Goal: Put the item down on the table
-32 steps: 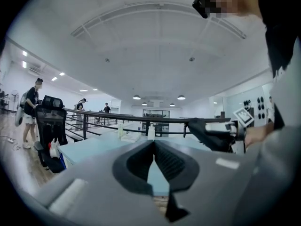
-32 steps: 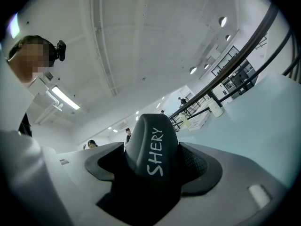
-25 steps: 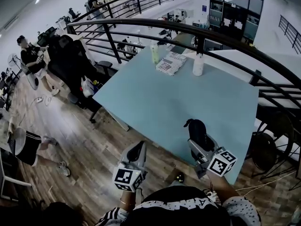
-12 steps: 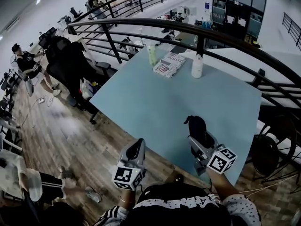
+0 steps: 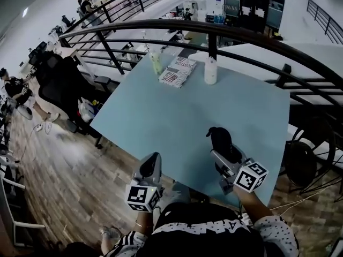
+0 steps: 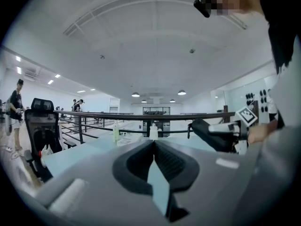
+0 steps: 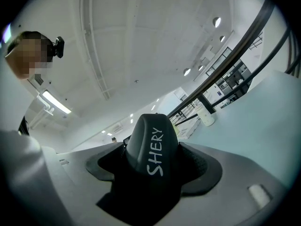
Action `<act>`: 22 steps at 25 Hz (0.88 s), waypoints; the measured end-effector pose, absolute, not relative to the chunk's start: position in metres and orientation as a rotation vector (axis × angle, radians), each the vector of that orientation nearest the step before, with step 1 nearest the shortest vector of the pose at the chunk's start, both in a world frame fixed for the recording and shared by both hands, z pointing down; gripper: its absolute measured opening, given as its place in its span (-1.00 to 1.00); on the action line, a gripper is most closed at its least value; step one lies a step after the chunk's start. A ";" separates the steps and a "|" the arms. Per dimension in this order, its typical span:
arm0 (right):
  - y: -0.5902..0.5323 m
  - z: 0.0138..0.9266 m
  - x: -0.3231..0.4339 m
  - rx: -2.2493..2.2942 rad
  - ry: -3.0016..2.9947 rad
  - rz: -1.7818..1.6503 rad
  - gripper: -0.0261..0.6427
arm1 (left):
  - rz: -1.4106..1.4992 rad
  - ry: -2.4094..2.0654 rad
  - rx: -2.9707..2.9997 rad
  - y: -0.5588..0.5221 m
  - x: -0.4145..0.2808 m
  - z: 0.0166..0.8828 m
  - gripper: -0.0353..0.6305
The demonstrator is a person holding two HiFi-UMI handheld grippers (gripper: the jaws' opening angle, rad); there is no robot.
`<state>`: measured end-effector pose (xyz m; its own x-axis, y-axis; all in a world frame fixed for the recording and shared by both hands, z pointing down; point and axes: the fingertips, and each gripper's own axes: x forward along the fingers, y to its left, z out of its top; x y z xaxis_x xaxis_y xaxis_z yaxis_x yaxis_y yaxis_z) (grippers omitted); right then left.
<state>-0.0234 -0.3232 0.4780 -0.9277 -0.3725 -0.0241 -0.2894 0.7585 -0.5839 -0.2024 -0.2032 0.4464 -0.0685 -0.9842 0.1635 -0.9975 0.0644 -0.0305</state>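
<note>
A black, rounded item (image 5: 221, 140) with white print "SHERY" (image 7: 154, 150) sits between the jaws of my right gripper (image 5: 223, 145), which is shut on it. It hangs over the near right part of the light blue table (image 5: 177, 114), close to the front edge. My left gripper (image 5: 151, 166) is held at the table's near edge, left of the right one. Its jaws meet at the tips with nothing between them (image 6: 154, 143). In the left gripper view the right gripper and the black item (image 6: 212, 133) show at the right.
At the table's far side stand a white bottle (image 5: 210, 71), a pale green bottle (image 5: 156, 63) and a stack of printed papers (image 5: 175, 73). A dark railing (image 5: 161, 27) curves behind the table. Black office chairs (image 5: 56, 82) stand at the left, another chair (image 5: 305, 159) at the right.
The head view has shifted, so the table sits a little further left. Both grippers hold about the same places, the right still shut on the black item. People at the left left the view.
</note>
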 end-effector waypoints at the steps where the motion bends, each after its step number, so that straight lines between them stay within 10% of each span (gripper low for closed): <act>1: -0.329 0.478 -0.025 -0.549 2.809 -0.899 0.17 | 0.206 -2.209 2.091 -0.212 -0.206 0.444 -0.89; 22: -0.411 0.512 -0.085 -0.937 2.762 -0.900 0.17 | 0.252 -1.984 2.276 -0.342 -0.298 0.459 -0.89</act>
